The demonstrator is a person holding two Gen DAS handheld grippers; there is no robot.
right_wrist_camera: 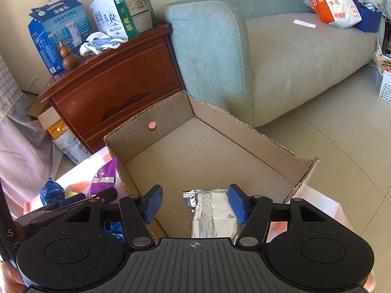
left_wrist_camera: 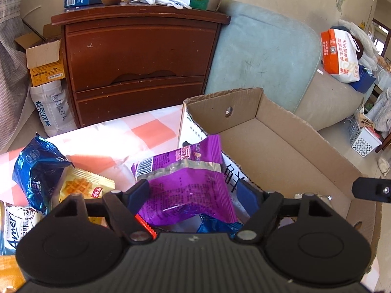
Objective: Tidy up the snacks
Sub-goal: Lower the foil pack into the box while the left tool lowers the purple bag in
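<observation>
My left gripper (left_wrist_camera: 193, 193) is shut on a purple snack packet (left_wrist_camera: 185, 178) and holds it by the left wall of the open cardboard box (left_wrist_camera: 281, 146). The packet also shows in the right wrist view (right_wrist_camera: 102, 178). My right gripper (right_wrist_camera: 195, 201) is open over the box's near end (right_wrist_camera: 207, 146), above a silver foil packet (right_wrist_camera: 212, 214) that lies inside the box. A blue packet (left_wrist_camera: 36, 166), a yellow waffle packet (left_wrist_camera: 83, 185) and a white packet (left_wrist_camera: 19, 224) lie on the checked cloth (left_wrist_camera: 151, 129) at the left.
A brown wooden nightstand (left_wrist_camera: 136, 56) with cartons on top stands behind the table. A pale blue sofa (right_wrist_camera: 281, 48) with an orange and white bag (right_wrist_camera: 327, 0) lies beyond the box. Tiled floor (right_wrist_camera: 342, 134) is to the right.
</observation>
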